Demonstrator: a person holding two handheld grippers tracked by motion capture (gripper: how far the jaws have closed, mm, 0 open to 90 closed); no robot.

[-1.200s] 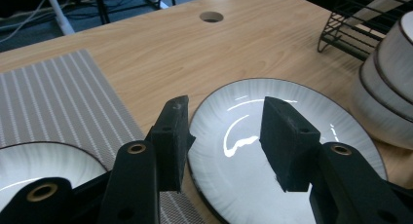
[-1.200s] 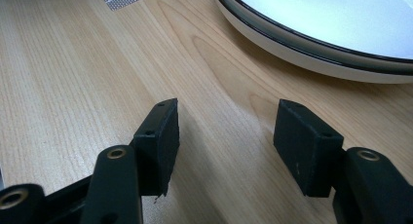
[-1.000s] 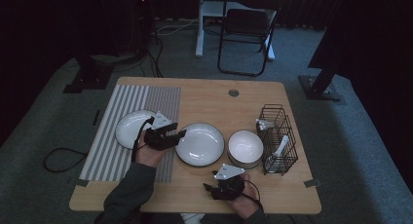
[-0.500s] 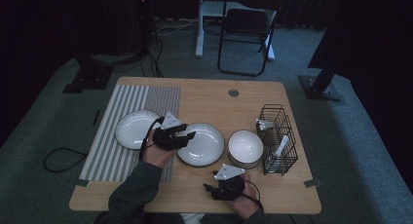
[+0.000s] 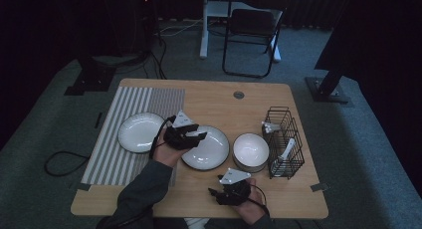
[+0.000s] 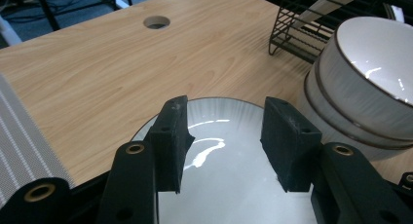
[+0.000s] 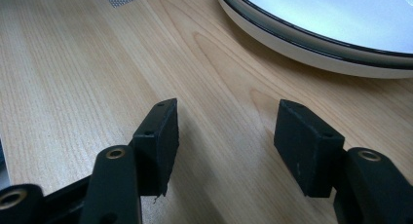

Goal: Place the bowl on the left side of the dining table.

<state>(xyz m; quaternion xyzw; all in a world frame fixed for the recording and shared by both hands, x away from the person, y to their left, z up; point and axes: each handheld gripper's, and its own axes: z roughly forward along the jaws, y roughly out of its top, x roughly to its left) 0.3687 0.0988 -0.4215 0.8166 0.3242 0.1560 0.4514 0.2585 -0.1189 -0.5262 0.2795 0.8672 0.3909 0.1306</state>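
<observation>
On the light wooden table (image 5: 209, 97), seen from the high view, the left gripper (image 5: 195, 136) hangs over the left rim of the round white plate with a dark edge (image 5: 211, 152) that lies at the middle of the table. The right gripper (image 5: 215, 193) rests low near the table's front edge, just in front of that plate and apart from it. A second round white plate (image 5: 137, 132) lies to the left on the grey striped placemat (image 5: 112, 154), stacked white bowls with dark rims (image 5: 251, 150) stand right of the middle plate, and a black wire rack (image 5: 284, 139) stands just beyond them.

In the left gripper view, the left gripper (image 6: 225, 142) is spread wide with nothing between its jaws, which frame the glossy face of the middle plate (image 6: 224, 185) directly below. This view shows that the bowls (image 6: 363, 83) are two, one nested in the other, close beside the plate; the rack (image 6: 311, 27) stands behind them, and a round hole in the tabletop (image 6: 157, 22) lies farther off.

In the right gripper view, the right gripper (image 7: 225, 131) is likewise released and empty, its jaws over bare wood. The plate's raised rim (image 7: 311, 36) sits ahead of the jaws, clear of them, which the high view leaves hard to judge.
</observation>
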